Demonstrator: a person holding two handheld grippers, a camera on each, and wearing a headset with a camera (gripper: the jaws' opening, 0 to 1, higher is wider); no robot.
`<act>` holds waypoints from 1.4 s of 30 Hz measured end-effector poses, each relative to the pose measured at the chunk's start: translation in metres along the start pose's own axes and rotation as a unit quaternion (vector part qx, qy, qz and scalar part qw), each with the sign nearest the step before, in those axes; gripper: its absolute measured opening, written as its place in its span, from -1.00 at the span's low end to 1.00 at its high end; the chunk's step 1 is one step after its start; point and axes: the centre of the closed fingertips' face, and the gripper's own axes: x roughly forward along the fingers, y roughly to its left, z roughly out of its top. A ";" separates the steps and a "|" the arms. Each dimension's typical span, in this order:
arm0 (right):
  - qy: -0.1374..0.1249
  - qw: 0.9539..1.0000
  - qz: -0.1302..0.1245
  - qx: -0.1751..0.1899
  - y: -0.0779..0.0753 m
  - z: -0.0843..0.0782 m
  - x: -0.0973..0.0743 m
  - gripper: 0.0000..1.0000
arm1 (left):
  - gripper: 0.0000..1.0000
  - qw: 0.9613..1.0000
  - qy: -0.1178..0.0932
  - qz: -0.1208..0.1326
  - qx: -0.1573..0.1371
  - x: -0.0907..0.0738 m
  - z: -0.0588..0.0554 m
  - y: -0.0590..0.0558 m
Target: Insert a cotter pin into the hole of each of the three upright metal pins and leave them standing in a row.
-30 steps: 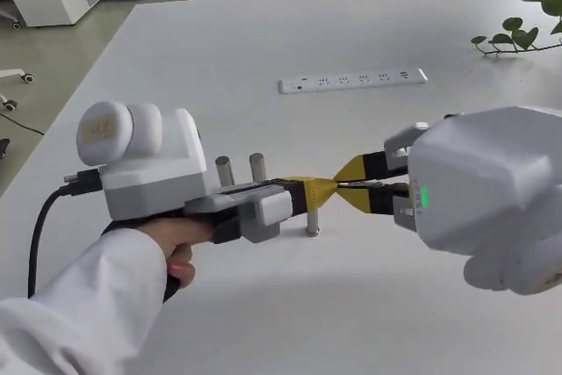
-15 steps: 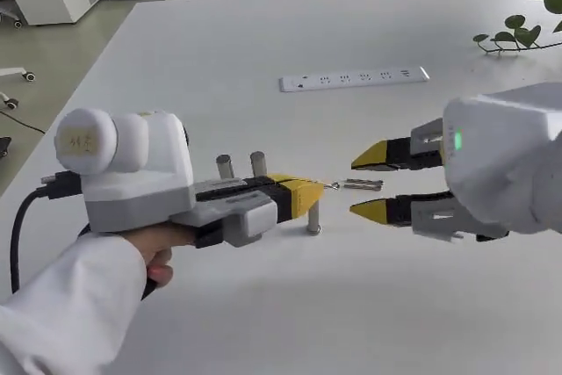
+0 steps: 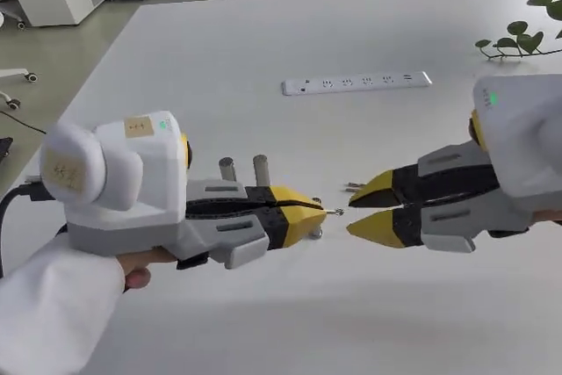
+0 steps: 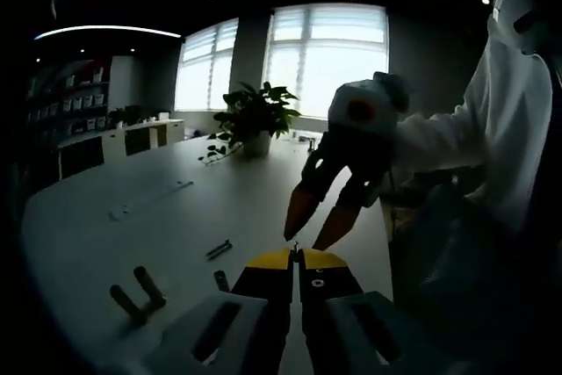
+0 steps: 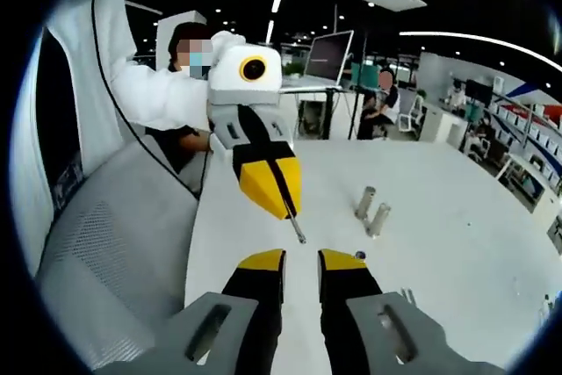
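Observation:
My left gripper [image 3: 321, 212] is shut on a thin cotter pin [image 3: 336, 212], whose tip pokes out past the yellow jaws [image 4: 296, 248]. Facing it from the right, my right gripper [image 3: 361, 209] is open, its tips just short of the pin's end [image 5: 299, 231]. Two upright metal pins [image 3: 227, 169] [image 3: 261, 167] stand side by side behind the left gripper. A third upright pin [image 3: 314, 233] is mostly hidden under the left jaws. Another cotter pin [image 3: 354, 187] lies flat on the white table [image 3: 263, 50].
A white power strip [image 3: 356, 82] lies further back on the table. Plant leaves [image 3: 518, 37] reach in at the far right edge. The person's white sleeve [image 3: 44, 313] is at the lower left.
A second ago both grippers met shut on the cotter pin. The right gripper has since opened and drawn back to the right, while the left keeps the pin and has rolled.

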 end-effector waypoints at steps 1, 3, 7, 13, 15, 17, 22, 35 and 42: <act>0.001 1.000 0.000 0.003 0.000 -0.001 0.000 -0.82 | -1.00 1.000 0.000 -0.002 0.010 0.000 0.000 -0.001; 0.006 1.000 0.007 0.000 0.003 -0.003 0.002 -0.86 | -1.00 1.000 0.002 -0.009 0.023 -0.001 -0.001 -0.003; 0.000 1.000 0.024 0.009 0.011 -0.001 0.005 -0.87 | -1.00 0.998 0.011 -0.023 0.056 -0.003 0.000 -0.010; -0.009 0.999 0.037 0.023 0.018 0.003 0.007 -0.97 | -1.00 0.996 0.018 -0.050 0.070 -0.001 0.005 -0.019; -0.013 0.999 0.038 0.028 0.019 0.004 0.007 -1.00 | -1.00 0.995 0.021 -0.057 0.076 0.000 0.006 -0.021; -0.013 0.999 0.039 0.031 0.020 0.003 0.008 -1.00 | -1.00 0.994 0.031 -0.064 0.086 0.001 0.003 -0.023; -0.008 0.999 0.043 0.032 0.023 -0.002 0.009 -1.00 | -1.00 0.993 0.044 -0.072 0.087 0.003 -0.004 -0.024; -0.006 0.999 0.033 0.033 0.021 -0.003 0.006 -1.00 | -1.00 0.995 0.039 -0.073 0.056 0.005 -0.011 -0.022; 0.007 0.999 0.034 0.040 0.016 -0.009 0.008 -1.00 | -0.96 0.997 0.032 -0.052 0.043 0.010 -0.015 -0.014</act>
